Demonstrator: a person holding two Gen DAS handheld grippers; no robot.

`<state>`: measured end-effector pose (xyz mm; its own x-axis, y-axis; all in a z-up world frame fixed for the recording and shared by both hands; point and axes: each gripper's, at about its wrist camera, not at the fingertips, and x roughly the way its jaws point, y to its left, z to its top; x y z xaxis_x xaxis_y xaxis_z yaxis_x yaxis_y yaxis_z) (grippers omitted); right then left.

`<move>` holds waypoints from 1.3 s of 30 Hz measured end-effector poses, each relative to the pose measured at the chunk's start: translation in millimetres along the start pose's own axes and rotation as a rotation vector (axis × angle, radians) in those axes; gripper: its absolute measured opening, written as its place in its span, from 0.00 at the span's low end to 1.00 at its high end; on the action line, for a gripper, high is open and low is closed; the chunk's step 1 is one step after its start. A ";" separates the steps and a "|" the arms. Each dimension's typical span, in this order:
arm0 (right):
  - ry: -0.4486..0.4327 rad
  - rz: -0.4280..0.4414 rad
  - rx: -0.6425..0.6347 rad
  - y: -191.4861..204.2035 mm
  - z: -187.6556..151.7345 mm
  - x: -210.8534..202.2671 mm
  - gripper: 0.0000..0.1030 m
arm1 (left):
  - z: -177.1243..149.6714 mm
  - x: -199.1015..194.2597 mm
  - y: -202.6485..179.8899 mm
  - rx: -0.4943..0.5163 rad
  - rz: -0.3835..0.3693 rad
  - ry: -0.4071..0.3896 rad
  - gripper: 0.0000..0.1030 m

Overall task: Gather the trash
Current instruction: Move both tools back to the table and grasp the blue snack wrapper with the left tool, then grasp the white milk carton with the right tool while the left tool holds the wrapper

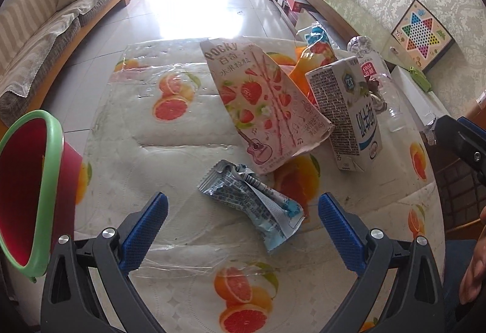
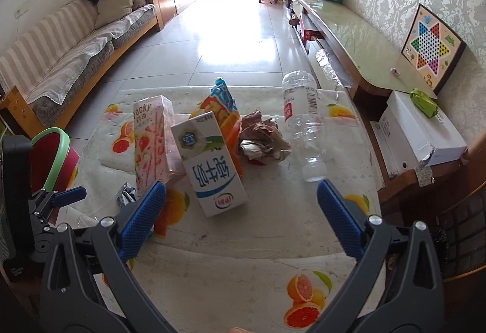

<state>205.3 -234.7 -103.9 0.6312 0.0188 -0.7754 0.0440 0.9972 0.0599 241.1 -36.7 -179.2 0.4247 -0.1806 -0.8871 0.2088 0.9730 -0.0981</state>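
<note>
My left gripper (image 1: 243, 208) is open, its blue fingers on either side of a crumpled blue-and-silver wrapper (image 1: 255, 196) lying on the table; a corner of the wrapper shows in the right wrist view (image 2: 124, 195). Behind it lie a pink Pocky box (image 1: 261, 102), a white milk carton (image 1: 349, 111), an orange snack bag (image 1: 306, 62) and a clear plastic bottle (image 1: 373, 72). My right gripper (image 2: 241, 199) is open and empty, just in front of the milk carton (image 2: 212, 163). Crumpled brown paper (image 2: 264, 135) and the bottle (image 2: 303, 123) lie beyond it.
A red bin with a green rim (image 1: 27, 181) stands at the table's left edge, also in the right wrist view (image 2: 57, 151). The table (image 2: 273, 242) has a fruit-print cover. A sofa (image 2: 70, 59) is at left, a low cabinet (image 2: 349, 35) and white box (image 2: 419, 132) at right.
</note>
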 end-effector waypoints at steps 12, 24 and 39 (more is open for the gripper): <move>0.018 0.032 0.066 -30.0 -12.3 17.4 0.95 | 0.1 38.0 -9.5 -0.068 0.091 0.094 0.55; 0.028 0.037 0.048 -24.3 -11.3 27.9 0.95 | 6.5 27.3 -6.1 -0.016 0.074 0.059 0.14; 0.108 0.046 -0.058 10.0 -4.2 79.2 0.95 | 8.6 -0.3 24.2 -0.020 0.057 -0.005 0.12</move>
<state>252.4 -223.0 -167.4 0.5440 0.0688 -0.8363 -0.0301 0.9976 0.0625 253.7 -14.3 -177.4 0.4397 -0.1259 -0.8893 0.1667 0.9844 -0.0569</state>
